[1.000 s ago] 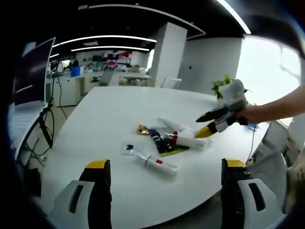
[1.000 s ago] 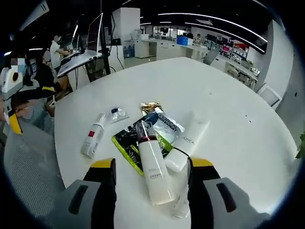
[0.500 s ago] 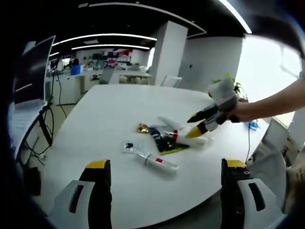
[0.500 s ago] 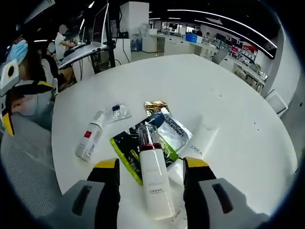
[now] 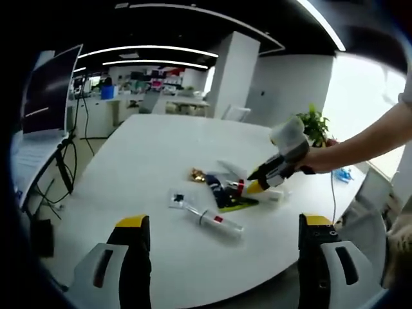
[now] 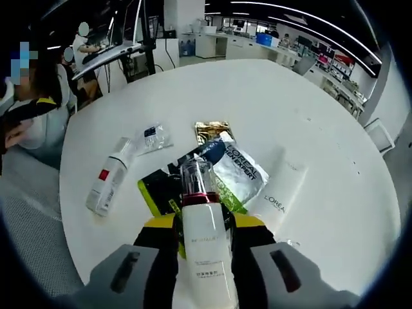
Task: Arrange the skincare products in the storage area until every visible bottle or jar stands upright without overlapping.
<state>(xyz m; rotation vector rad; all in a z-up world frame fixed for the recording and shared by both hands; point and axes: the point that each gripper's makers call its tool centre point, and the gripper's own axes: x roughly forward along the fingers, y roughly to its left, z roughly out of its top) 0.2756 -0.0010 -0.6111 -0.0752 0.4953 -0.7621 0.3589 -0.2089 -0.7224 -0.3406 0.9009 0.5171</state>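
The white round table (image 6: 335, 212) is spread wide, with the skincare pile lying near its middle. Flat on it, a white L'Oréal tube (image 6: 278, 196) is seen beside a silver-white sachet (image 6: 239, 172), a green-and-black packet (image 6: 158, 193) half buried under the rest, and a small gold sachet (image 6: 209, 131) at the far end. Off to one side, well apart from the pile, a clear bottle with a red label (image 6: 106, 181) lies on its side next to a small clear packet (image 6: 149, 138).

The white pump bottle with the clear cap (image 6: 203, 225) is held by the right gripper (image 6: 203, 235), jaws closed tight against its body; whether its base is clear of the packets is hard to say. In the left gripper view the left gripper (image 5: 222, 222) hangs back from the table edge, jaws wide apart and gripping nothing.

The risks: the smooth bottle could slip or twist when tipped upright, and if it is set down on the soft packets it could be toppled at release.
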